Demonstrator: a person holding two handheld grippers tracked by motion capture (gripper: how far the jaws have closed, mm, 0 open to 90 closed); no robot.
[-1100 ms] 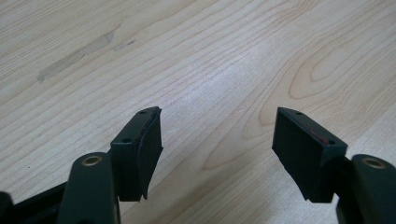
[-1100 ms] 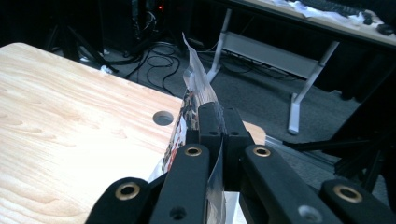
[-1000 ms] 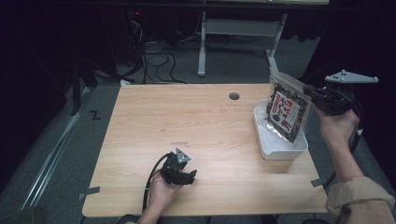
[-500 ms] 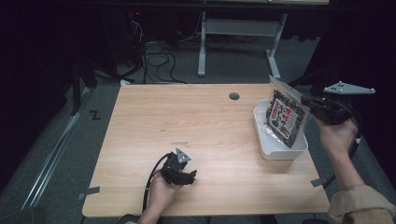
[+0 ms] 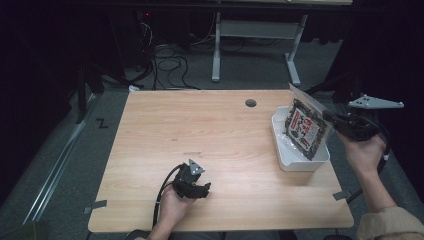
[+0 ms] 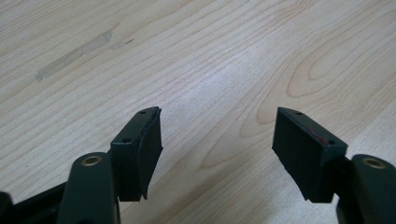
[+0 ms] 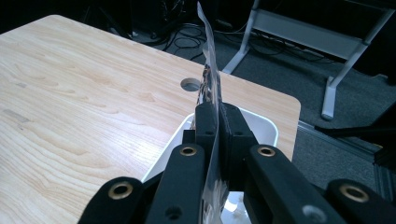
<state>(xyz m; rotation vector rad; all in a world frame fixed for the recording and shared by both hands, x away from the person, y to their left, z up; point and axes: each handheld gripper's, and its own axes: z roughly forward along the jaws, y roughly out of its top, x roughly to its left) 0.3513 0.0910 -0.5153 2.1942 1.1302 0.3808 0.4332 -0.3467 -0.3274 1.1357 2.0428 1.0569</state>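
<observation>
A dark printed snack packet (image 5: 306, 129) with a clear top edge stands tilted in a white bin (image 5: 300, 165) at the table's right side, its lower end inside the bin. My right gripper (image 5: 330, 117) is shut on the packet's right edge. In the right gripper view the jaws (image 7: 218, 116) pinch the thin packet (image 7: 208, 60) edge-on above the bin (image 7: 266, 128). My left gripper (image 5: 201, 189) rests in a hand on the table near the front edge. Its jaws (image 6: 217, 140) stand apart over bare wood with nothing between them.
A round cable hole (image 5: 250, 103) lies in the wooden table (image 5: 200, 130) behind the bin. Tape strips (image 5: 95, 206) mark the front corners. Cables and a metal desk frame (image 5: 250, 35) are on the floor beyond the far edge.
My right gripper has come down and slightly toward the table with the packet, which now sits lower in the bin. The left gripper has not moved.
</observation>
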